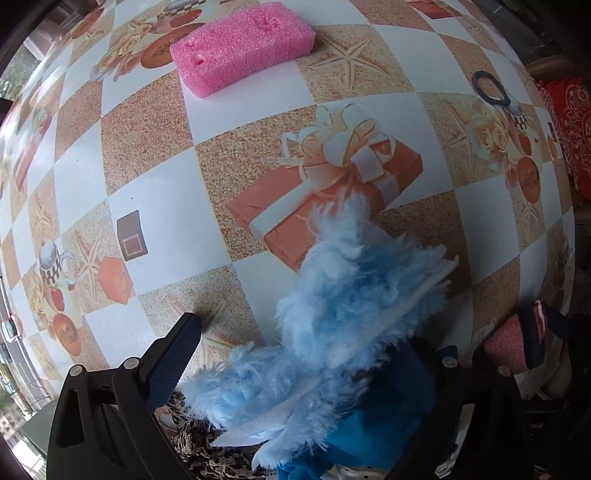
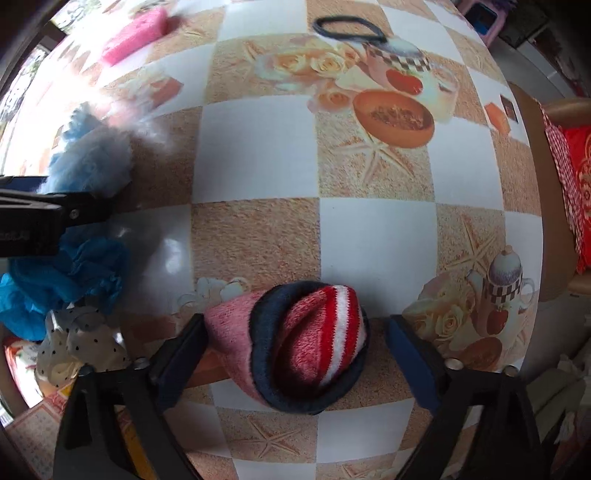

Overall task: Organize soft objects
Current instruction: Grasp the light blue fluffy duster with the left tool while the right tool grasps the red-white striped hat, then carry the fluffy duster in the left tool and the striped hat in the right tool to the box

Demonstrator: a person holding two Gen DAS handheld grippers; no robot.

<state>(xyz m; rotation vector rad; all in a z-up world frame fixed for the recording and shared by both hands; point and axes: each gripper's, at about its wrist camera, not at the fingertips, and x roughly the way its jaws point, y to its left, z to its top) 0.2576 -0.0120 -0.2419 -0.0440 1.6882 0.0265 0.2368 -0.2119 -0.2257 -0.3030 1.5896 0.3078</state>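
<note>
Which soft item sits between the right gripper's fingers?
The rolled pink sock with the navy cuff and red-white stripes, between the open right gripper. The fluffy light-blue piece and pink foam block lie far off to its left.

Rolled striped sock (image 2: 306, 343), fluffy blue duster (image 1: 343, 306)
</note>
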